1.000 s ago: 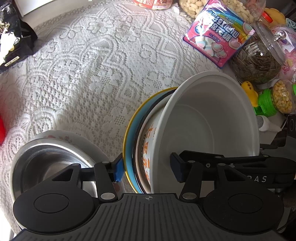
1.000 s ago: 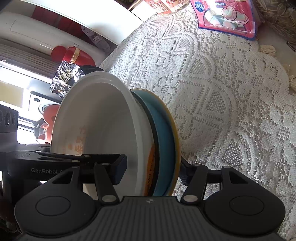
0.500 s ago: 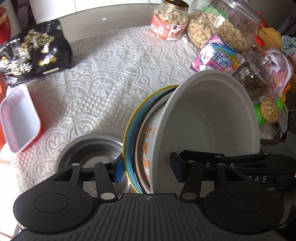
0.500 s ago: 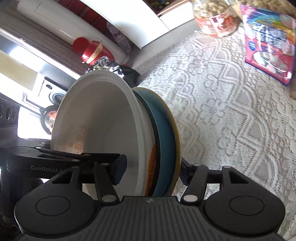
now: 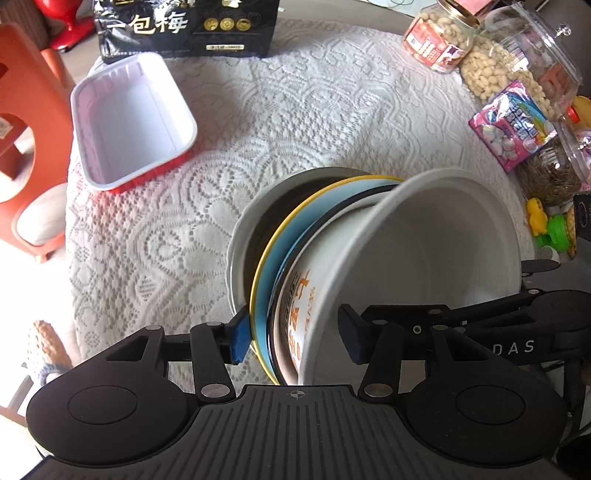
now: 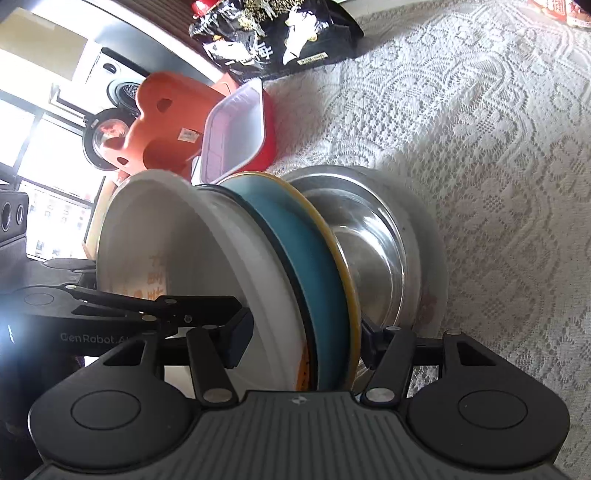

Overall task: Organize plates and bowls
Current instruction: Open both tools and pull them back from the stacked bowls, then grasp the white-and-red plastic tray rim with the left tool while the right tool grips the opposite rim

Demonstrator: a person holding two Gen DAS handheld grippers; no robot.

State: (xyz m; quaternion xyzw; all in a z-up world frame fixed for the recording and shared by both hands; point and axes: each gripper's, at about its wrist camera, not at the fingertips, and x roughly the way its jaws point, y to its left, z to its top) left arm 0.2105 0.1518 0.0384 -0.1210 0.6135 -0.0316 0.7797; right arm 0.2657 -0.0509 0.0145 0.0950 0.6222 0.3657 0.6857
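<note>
**Nested bowls held over a steel bowl**

The left gripper and right gripper are both gripping the nested stack: a white paper bowl with orange print sitting inside a blue plate with a yellow rim. The left fingers are closing slightly on the stack; the right fingers are clamping its opposite edge. The stack is hanging just above a shiny stainless steel bowl resting on the lace-covered tabletop.

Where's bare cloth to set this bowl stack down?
Bare lace tablecloth lies between the white tray, the black snack bag and the steel bowl. The side with the peanut jar and candy packet is crowded.
</note>
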